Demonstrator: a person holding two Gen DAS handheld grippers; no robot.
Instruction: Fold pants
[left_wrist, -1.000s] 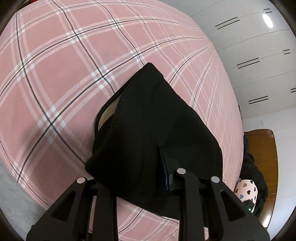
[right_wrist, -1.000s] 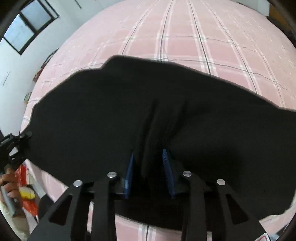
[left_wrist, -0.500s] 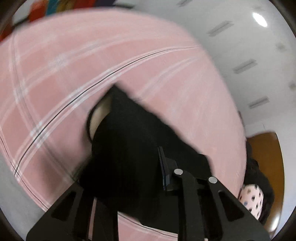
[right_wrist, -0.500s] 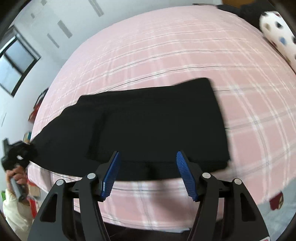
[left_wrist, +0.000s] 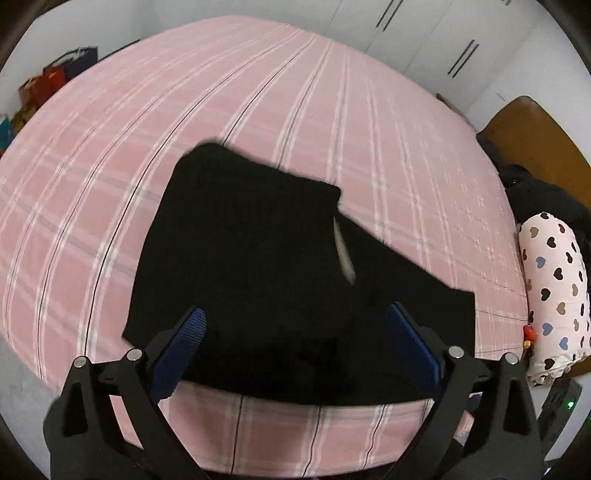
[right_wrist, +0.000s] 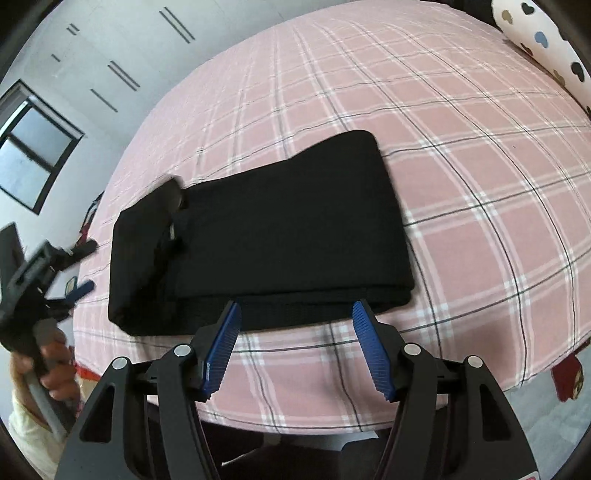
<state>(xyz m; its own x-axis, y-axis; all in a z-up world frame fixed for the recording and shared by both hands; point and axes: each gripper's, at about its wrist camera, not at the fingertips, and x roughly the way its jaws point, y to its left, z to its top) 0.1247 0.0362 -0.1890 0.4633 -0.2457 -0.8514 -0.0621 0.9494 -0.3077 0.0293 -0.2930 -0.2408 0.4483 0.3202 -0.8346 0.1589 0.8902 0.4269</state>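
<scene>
The black pants (left_wrist: 258, 266) lie folded in a rough rectangle on the pink plaid bed (left_wrist: 258, 92), near its front edge. In the right wrist view the pants (right_wrist: 280, 229) show stacked layers, with a small flap turned up at the left end. My left gripper (left_wrist: 295, 325) is open and empty, hovering just in front of the pants. My right gripper (right_wrist: 295, 314) is open and empty at the pants' near edge. The left gripper also shows in the right wrist view (right_wrist: 55, 273), held in a hand at the left.
A white pillow with hearts (left_wrist: 554, 288) lies at the bed's right end beside dark clothes (left_wrist: 535, 195) and a wooden headboard (left_wrist: 535, 136). Coloured bags (left_wrist: 48, 85) stand by the far wall. White wardrobe doors (right_wrist: 110, 66) and a window (right_wrist: 33, 147) are behind.
Both grippers have let go of the pants and opened. They have pulled back toward the bed's front edge. The pants now lie flat and folded on the bed.
</scene>
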